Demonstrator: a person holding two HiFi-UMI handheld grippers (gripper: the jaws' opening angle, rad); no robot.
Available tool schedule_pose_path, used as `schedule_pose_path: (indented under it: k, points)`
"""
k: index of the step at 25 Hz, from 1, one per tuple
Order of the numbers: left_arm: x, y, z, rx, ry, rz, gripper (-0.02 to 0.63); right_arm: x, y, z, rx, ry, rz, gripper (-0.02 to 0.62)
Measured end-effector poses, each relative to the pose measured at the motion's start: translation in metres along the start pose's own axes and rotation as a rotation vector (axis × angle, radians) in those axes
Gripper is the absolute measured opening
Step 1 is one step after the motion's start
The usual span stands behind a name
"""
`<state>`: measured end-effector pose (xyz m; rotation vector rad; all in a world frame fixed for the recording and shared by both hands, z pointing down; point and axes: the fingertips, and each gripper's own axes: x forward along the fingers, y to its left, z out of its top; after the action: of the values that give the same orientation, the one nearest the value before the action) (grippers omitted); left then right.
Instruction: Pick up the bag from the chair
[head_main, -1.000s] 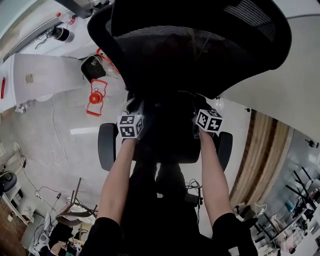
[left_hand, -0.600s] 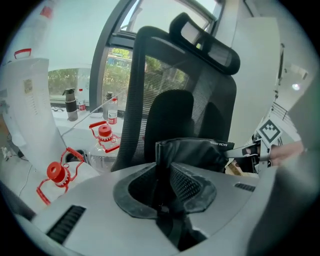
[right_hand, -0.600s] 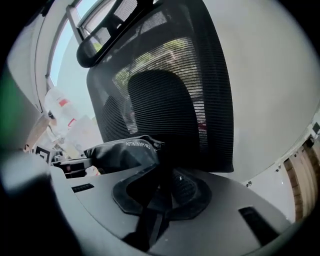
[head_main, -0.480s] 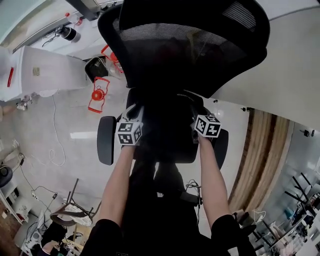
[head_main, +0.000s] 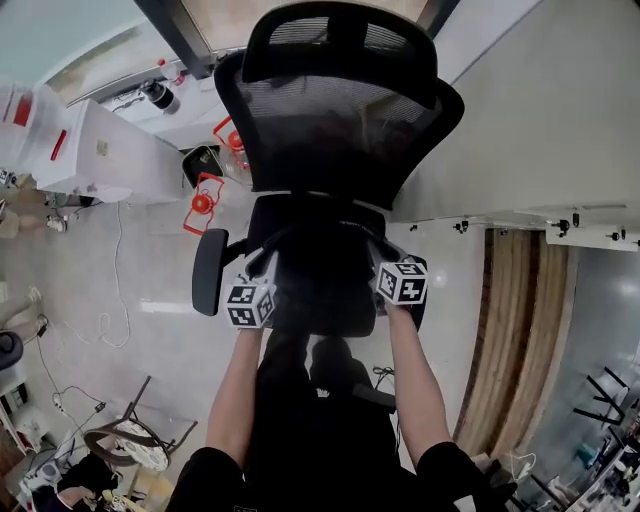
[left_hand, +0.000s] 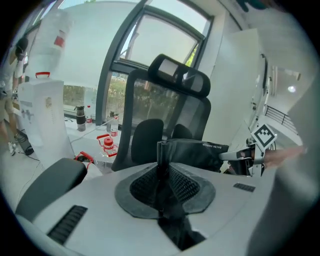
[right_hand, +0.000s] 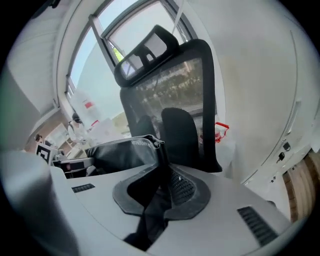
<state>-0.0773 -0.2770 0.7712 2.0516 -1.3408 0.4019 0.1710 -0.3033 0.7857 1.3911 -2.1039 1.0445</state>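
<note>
Head view, centre of frame: black mesh chair (head_main: 340, 110), smaller than a second ago and now wholly in frame, headrest included, where earlier cropped by the upper edge; both marker cubes lower in the frame than before. Read as a rise of the head and of both tongs up and away from the chair.

Left tongs (left_hand: 162, 167): closed on a fold of black fabric at one end of the bag (left_hand: 197, 152), jaws pressed together on it. Right tongs (right_hand: 162, 172): likewise closed on the opposite end of the same bag, with a dark strip of fabric trailing down between the jaws.

Bag: black, soft, stretched sideways between the two tongs at mid-frame in both gripper views, in front of the backrest; in the head view, at frame centre between the two cubes, over the seat (head_main: 320, 322). No seat surface under the bag in either gripper view; contact with the seat not resolvable from above, black against black.

Meaning for the task: grasp made at both ends and lift apparently under way, the bag probably clear of the seat or nearly so. Remaining, by this reading: a little more height and a draw toward the lower edge of the frame, between the armrests (head_main: 208, 272). Chief risk: slip of the thin fabric from one pair of jaws, with a swing of the bag toward the other side
</note>
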Motion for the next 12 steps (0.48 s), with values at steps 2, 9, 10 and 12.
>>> schedule_pose_path:
  k: [2, 9, 10, 12]
  points:
    - [-0.025, -0.016, 0.007, 0.007, -0.032, 0.014, 0.058, -0.023, 0.009, 0.007, -0.031, -0.021, 0.021, 0.037]
    - [-0.106, -0.067, 0.031, 0.042, -0.124, 0.041, 0.057, -0.102, 0.04, 0.024, -0.133, -0.074, 0.105, 0.037]
    - [-0.12, -0.075, 0.034, 0.05, -0.131, 0.037, 0.057, -0.117, 0.046, 0.025, -0.141, -0.082, 0.114, 0.037]
    - [-0.154, -0.096, 0.036, 0.058, -0.14, 0.021, 0.055, -0.155, 0.057, 0.02, -0.152, -0.09, 0.125, 0.037]
